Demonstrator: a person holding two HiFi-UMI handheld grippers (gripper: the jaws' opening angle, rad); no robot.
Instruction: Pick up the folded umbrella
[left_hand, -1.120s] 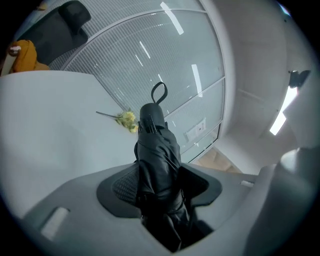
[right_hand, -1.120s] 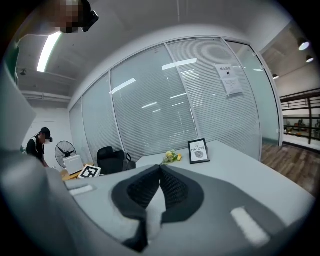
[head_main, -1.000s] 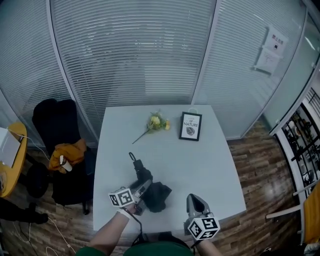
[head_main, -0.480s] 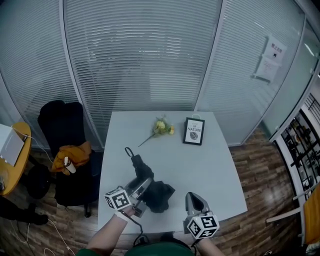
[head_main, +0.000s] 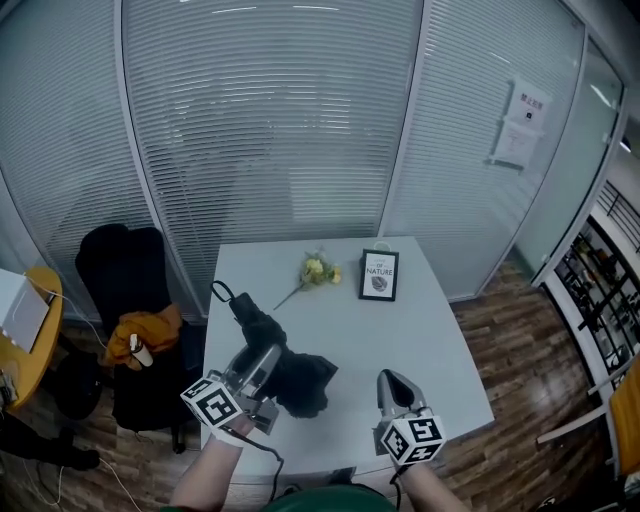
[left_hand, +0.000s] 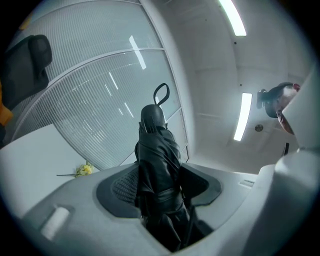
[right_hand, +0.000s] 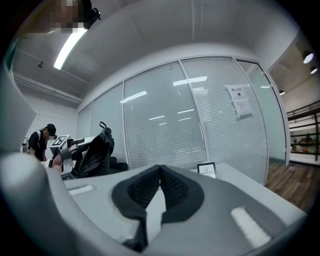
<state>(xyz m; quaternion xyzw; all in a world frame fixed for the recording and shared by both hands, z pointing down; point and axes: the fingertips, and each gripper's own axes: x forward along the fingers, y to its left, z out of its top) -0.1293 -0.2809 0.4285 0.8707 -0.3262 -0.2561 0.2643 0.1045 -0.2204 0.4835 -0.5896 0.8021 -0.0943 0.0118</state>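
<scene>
The folded black umbrella (head_main: 262, 331) hangs in the air above the white table (head_main: 410, 335), its strap loop toward the far left and loose fabric drooping at the near end. My left gripper (head_main: 262, 362) is shut on its middle. In the left gripper view the umbrella (left_hand: 156, 160) stands up between the dark pads, strap loop on top. My right gripper (head_main: 393, 385) is shut and empty over the table's near right part; its pads meet at the tips (right_hand: 160, 170). The right gripper view shows the umbrella (right_hand: 97, 150) raised at left.
A yellow flower (head_main: 316, 270) and a small framed picture (head_main: 379, 276) sit at the table's far side. A black chair (head_main: 118, 262) with an orange garment (head_main: 140, 335) stands left of the table. Glass walls with blinds lie behind; a shelf stands at right.
My left gripper has risen with the umbrella, lifting it off the table and tilting its strap end upward. My right gripper has risen a little.
</scene>
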